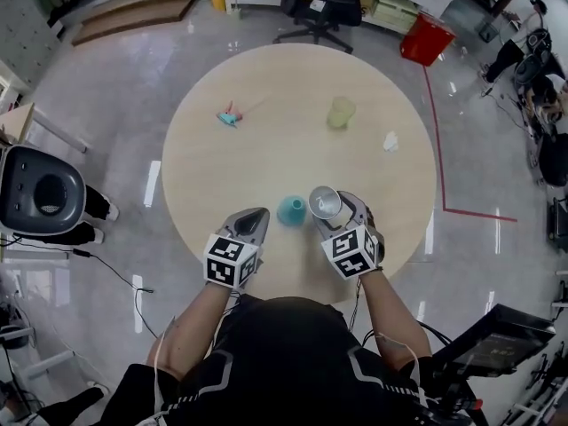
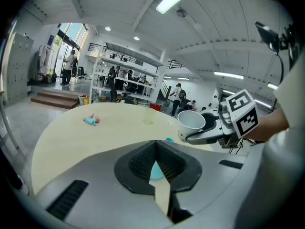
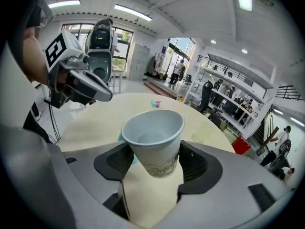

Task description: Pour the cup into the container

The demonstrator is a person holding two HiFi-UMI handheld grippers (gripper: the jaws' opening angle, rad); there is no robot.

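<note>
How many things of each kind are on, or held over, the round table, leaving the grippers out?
cups: 2 (white paper cup, pale yellow translucent cup)
teal container: 1
small teal toy: 1
white scrap: 1
total: 5

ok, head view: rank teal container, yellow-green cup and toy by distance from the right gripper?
From the right gripper, holding the paper cup:
1. Teal container, just left of it.
2. Yellow-green cup, far side, ahead.
3. Toy, far left.
</note>
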